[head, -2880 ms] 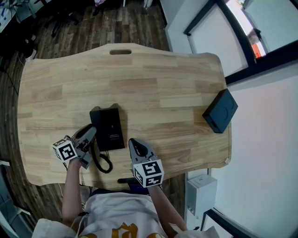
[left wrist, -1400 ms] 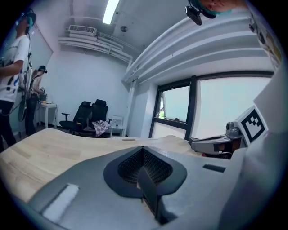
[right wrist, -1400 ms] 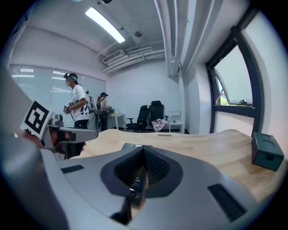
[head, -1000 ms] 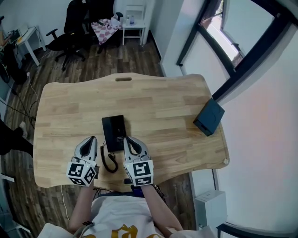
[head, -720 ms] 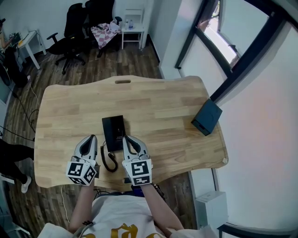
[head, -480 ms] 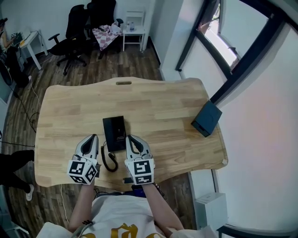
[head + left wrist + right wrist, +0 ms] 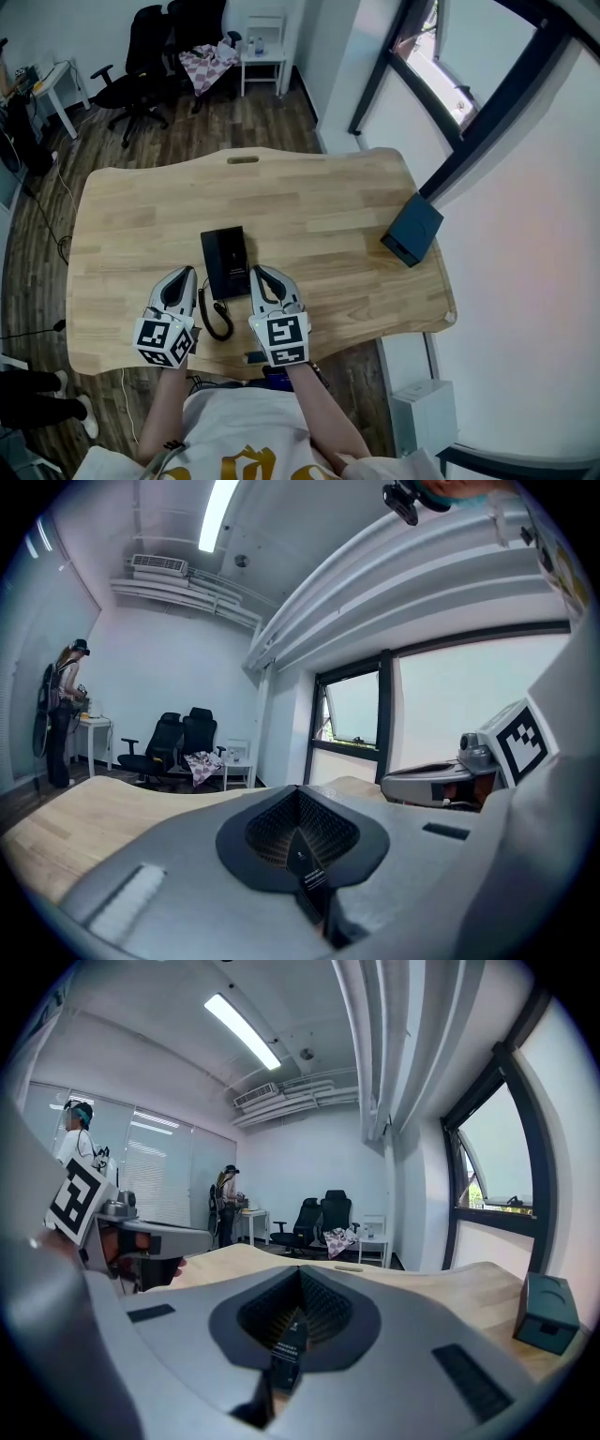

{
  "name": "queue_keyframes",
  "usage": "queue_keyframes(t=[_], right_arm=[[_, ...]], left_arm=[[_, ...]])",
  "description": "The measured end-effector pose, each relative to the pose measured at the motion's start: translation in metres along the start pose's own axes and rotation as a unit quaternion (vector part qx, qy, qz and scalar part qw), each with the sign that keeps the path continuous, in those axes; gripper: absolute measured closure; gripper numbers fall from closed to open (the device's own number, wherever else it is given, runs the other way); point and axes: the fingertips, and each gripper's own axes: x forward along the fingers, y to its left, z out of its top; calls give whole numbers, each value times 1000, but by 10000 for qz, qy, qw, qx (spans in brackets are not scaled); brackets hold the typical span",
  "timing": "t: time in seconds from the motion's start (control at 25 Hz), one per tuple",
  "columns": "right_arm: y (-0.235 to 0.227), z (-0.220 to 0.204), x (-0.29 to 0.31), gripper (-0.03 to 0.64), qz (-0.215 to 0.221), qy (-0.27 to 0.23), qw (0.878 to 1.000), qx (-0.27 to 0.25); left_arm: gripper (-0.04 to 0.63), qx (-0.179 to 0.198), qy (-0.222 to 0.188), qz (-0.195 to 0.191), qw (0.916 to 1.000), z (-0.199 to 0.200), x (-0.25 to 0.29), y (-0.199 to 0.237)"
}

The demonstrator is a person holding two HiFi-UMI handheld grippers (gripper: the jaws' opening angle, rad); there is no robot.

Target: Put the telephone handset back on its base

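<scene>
1. The telephone [image 7: 226,262] lies flat on the wooden table [image 7: 309,202], toward the near edge. From the head view it reads as one dark block. We cannot tell the handset apart from the base there, so we judge it to be seated, or close to it.
2. Its coiled cord [image 7: 217,317] loops on the table from the near end of the telephone, in the gap between our two grippers.
3. The left gripper [image 7: 180,276] sits just beside the telephone's near left corner. Its jaws are pressed together with nothing between them.
4. The right gripper [image 7: 260,275] sits just beside the near right corner, its jaws likewise closed and empty.
5. Both grippers flank the cord closely, so a careless pull back could catch a coil and tug the handset off its cradle.
6. If the handset is only half seated, a nudge from closed jaws would slide the whole telephone rather than settle it.
7. A dark box [image 7: 412,230] stands well apart at the table's right edge and poses no risk.
</scene>
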Motion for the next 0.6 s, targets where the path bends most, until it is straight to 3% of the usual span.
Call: queue_keyframes(t=[0.2, 0.6], right_arm=[[-2, -4, -1, 611, -9, 46, 10000, 28], [-4, -11, -3, 611, -70, 148, 9999, 34]], left_arm=[[594, 106, 188, 178, 9996, -8, 3, 5], [594, 199, 124, 330, 9992, -7, 0, 9]])
